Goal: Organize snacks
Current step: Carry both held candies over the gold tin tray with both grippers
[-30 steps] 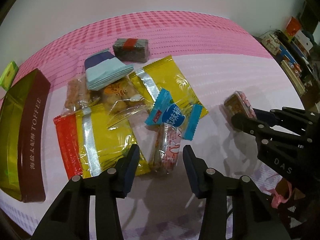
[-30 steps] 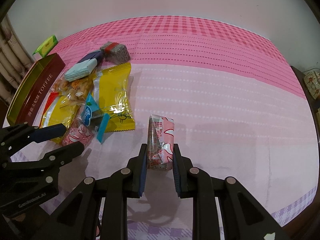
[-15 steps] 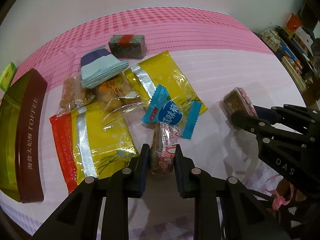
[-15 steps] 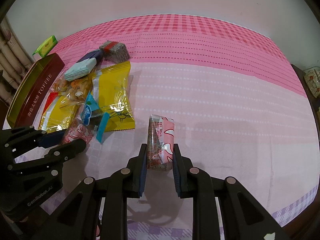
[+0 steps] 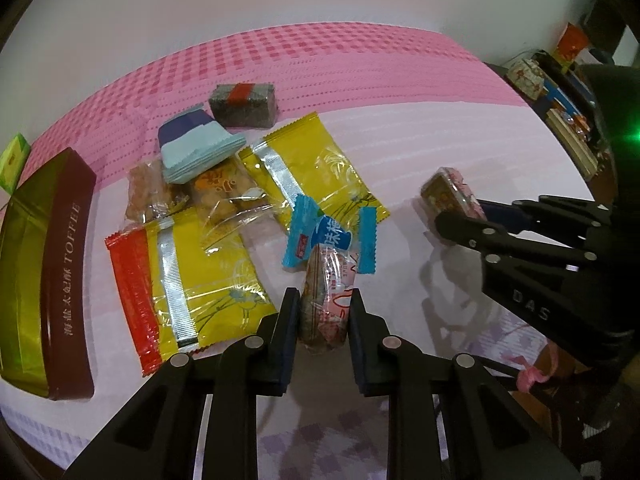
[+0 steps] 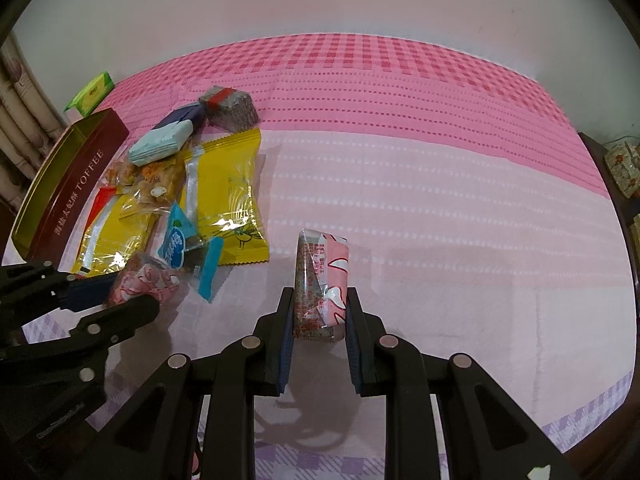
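Note:
My left gripper is shut on a pink-wrapped snack bar at the near edge of a pile of snacks; that bar also shows in the right wrist view. A blue candy wrapper lies across the bar's far end. My right gripper is shut on a second pink-wrapped snack bar, to the right of the pile; it also shows in the left wrist view. The pile holds two yellow packets, a clear bag of nut snacks, a light-blue packet and a grey block with a red band.
A long brown and gold TOFFEE tin lies left of the pile. A small green box sits at the far left by the wall. A pink checked cloth covers the table. Shelves with boxes stand off the right side.
My left gripper moved forward and closed on the pink snack bar at the pile's near edge, and has drawn it slightly out. The right gripper stays still, holding its bar.

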